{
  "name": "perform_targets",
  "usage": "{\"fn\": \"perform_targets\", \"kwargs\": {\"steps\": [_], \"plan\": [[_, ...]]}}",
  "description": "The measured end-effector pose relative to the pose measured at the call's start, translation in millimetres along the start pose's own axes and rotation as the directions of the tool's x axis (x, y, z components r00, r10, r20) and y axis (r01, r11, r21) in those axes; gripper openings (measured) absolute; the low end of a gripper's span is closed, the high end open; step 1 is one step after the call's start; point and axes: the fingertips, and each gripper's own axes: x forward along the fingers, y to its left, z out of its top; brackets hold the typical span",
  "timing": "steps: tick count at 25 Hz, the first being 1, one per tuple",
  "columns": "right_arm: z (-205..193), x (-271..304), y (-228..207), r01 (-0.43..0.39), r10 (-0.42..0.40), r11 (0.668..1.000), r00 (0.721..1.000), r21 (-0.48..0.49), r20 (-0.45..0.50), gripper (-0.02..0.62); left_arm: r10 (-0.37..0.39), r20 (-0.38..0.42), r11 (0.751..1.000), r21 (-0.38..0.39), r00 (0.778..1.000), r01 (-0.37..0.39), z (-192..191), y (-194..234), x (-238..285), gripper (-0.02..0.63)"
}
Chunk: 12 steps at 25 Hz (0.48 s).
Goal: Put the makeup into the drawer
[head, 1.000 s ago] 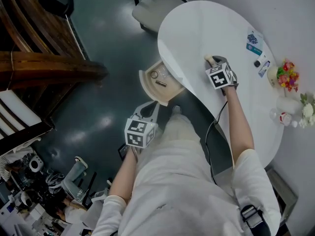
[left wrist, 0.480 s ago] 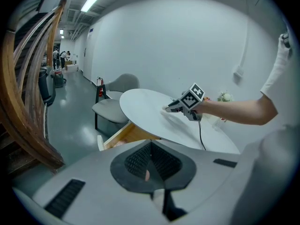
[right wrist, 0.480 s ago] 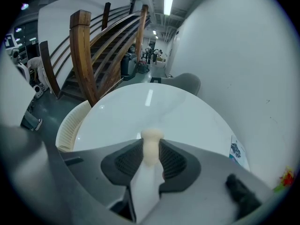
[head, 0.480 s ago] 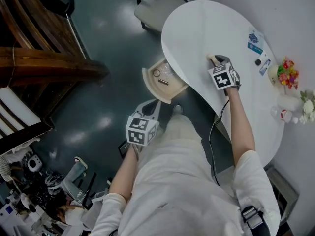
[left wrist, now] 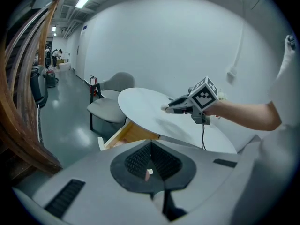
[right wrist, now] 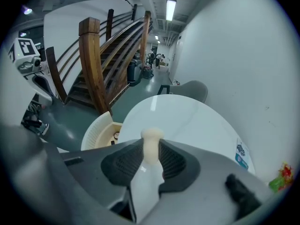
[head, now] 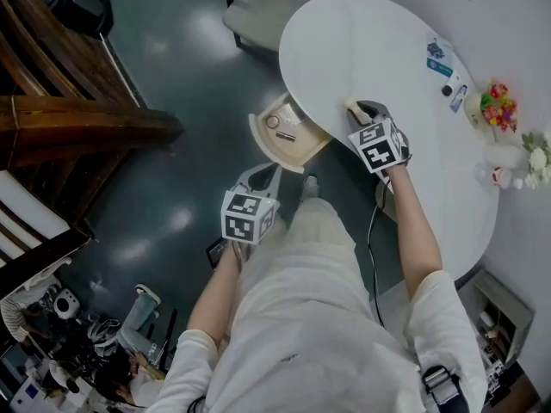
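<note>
— From the head view, we see our right gripper point(head: 357, 110) above the table point(head: 387, 50) edge, near the open drawer point(head: 258, 140).
— Left gripper view: our left gripper point(left wrist: 149, 146) has its jaws pressed together.
— Right gripper view: we're pinching the cream makeup point(right wrist: 151, 146).

Plain white all over the counter point(head: 413, 67). Cream on the makeup piece point(right wrist: 152, 136) over the counter, between black ribbed pads point(right wrist: 174, 162) of the grey right gripper point(right wrist: 151, 150). Black-and-white square patterns on the marker cubes of that gripper and of the left gripper point(head: 261, 176). Pale beige for the drawer point(head: 301, 155) under the counter's rim. Glossy dark grey-green across the floor point(head: 172, 76) beside the counter. Pink, yellow and red in the flowers point(head: 492, 108) at the counter's far side. Blue and white on a packet point(head: 437, 54) there.
</note>
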Motion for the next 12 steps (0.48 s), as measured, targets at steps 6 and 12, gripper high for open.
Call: {"fn": "perform_targets", "kwargs": {"steps": [6,12], "plan": [[5.6,-7.4,53.6,-0.018,0.018,1.0,1.0,0.017,-0.019,0.103,-0.056,-0.034,0.998,0.028,0.998,0.057,-5.4,15.8,-2.7,0.009],[12.8,-7.5,95.5,-0.029,0.031,0.998,0.999,0.062,-0.021,0.103,-0.093,-0.067,0.994,0.058,0.993,0.097,-7.4,35.0,2.5,0.009]]}}
